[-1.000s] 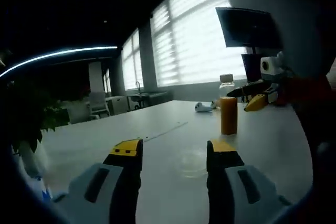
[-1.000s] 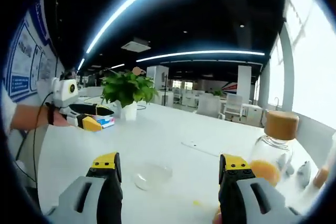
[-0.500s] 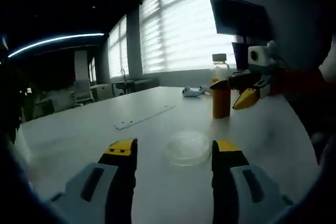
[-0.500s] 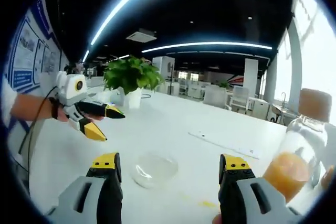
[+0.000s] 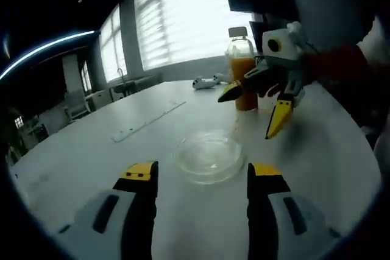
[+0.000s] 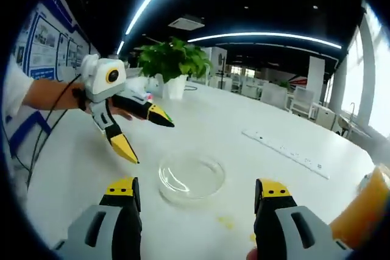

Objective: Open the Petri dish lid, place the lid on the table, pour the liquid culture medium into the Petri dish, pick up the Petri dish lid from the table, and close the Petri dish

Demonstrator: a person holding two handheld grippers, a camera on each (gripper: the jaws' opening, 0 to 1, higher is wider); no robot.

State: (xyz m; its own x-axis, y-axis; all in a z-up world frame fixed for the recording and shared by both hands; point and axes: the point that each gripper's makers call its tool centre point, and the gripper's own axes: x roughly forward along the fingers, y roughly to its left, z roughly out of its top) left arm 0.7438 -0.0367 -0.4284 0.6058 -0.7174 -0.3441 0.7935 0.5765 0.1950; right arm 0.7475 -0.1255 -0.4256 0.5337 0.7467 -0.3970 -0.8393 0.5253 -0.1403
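Both grippers brought closer to clear round glass Petri dish (image 5: 208, 158) (image 6: 191, 177) than half second before; dish seen larger in both views. Left gripper (image 5: 202, 178) (image 6: 144, 132) spread wide, nothing held, now reaching over dish edge. Right gripper (image 6: 198, 190) (image 5: 256, 109) also spread wide, empty. Dish seated flat on white table (image 5: 79, 156) (image 6: 256, 162), lid on, transparent. Bottle of orange liquid with cork-coloured cap (image 5: 242, 68) stood behind dish.
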